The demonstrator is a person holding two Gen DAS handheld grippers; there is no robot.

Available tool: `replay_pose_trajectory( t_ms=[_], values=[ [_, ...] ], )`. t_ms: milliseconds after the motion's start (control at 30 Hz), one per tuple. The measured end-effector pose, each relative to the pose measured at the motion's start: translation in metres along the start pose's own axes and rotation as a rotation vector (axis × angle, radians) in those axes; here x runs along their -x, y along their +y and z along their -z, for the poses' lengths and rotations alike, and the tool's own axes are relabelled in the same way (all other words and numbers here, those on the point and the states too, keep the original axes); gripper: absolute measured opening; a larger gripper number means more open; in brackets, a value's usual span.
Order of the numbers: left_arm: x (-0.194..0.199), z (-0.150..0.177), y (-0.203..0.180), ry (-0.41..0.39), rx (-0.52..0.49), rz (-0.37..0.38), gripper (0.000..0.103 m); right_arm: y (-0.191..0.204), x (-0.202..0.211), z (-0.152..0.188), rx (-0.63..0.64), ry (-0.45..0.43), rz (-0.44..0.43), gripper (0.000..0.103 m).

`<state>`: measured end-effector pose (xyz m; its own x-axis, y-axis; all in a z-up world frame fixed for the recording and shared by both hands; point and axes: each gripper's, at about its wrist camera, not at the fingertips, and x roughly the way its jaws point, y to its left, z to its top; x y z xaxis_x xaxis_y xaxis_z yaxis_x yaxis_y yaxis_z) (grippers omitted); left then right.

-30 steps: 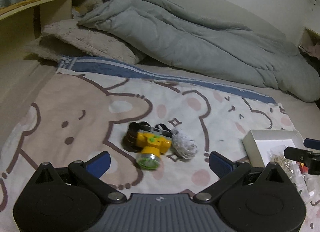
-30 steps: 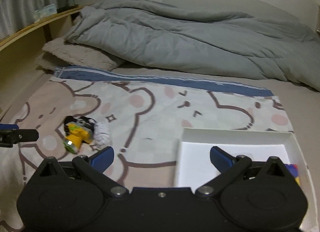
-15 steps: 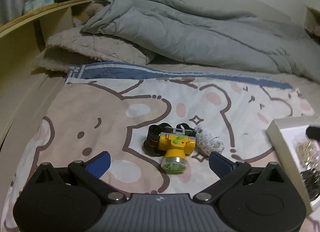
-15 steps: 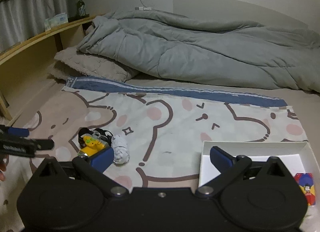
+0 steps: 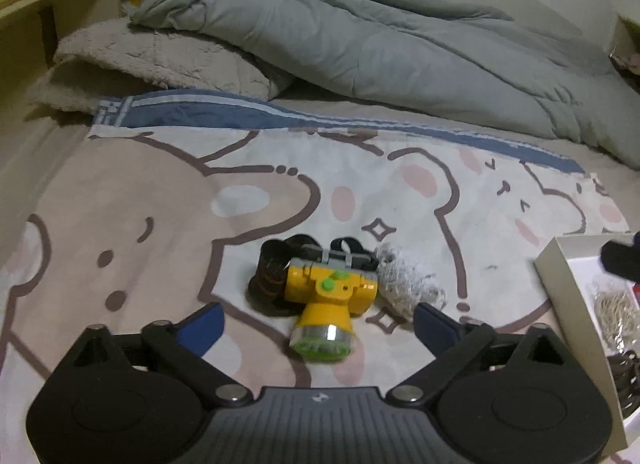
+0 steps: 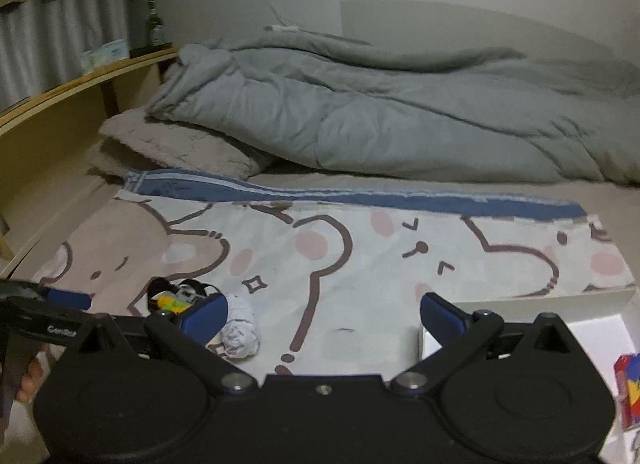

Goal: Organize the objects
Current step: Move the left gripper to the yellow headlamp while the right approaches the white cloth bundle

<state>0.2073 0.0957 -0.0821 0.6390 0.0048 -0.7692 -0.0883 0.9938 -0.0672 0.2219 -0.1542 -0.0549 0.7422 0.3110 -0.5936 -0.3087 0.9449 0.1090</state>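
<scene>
Headlamp (image 5: 326,306) lens toward cam; left gripper (image 5: 318,324) closing, prob. nothing gripped.

Bed (image 5: 52,151) carrying a cartoon bear blanket (image 5: 160,223); grey duvet (image 5: 360,43) and beige pillow (image 5: 160,59) bunching at far end. Yellow headlamp (image 5: 328,300), white cloth wad (image 5: 404,284) and white box (image 5: 568,296) lying on the blanket.

On the bear-print blanket (image 5: 160,199) lie two loose things — one yellow headlamp (image 5: 328,300) and one white rolled cloth (image 5: 404,282). One white box (image 5: 560,284), one grey duvet (image 5: 380,47), one pillow (image 5: 160,63) — and one bottle (image 6: 155,25) on the shelf (image 6: 80,83).
</scene>
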Motion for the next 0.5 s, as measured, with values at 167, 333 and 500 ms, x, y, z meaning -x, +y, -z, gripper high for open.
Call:
replay_pose_trajectory(
  t_ms=[167,333,500],
  values=[
    [-0.016,-0.007,0.003,0.032,0.018,0.017,0.074,-0.007,-0.028,-0.002,-0.033,0.062,-0.035,0.103],
    [-0.033,-0.006,0.001,0.075,0.01,0.027,0.066,-0.003,-0.058,0.0,-0.104,0.109,-0.081,0.094],
    [-0.049,0.002,-0.003,0.108,-0.025,0.023,0.065,0.01,-0.082,0.006,-0.146,0.141,-0.151,0.079]
  ],
)
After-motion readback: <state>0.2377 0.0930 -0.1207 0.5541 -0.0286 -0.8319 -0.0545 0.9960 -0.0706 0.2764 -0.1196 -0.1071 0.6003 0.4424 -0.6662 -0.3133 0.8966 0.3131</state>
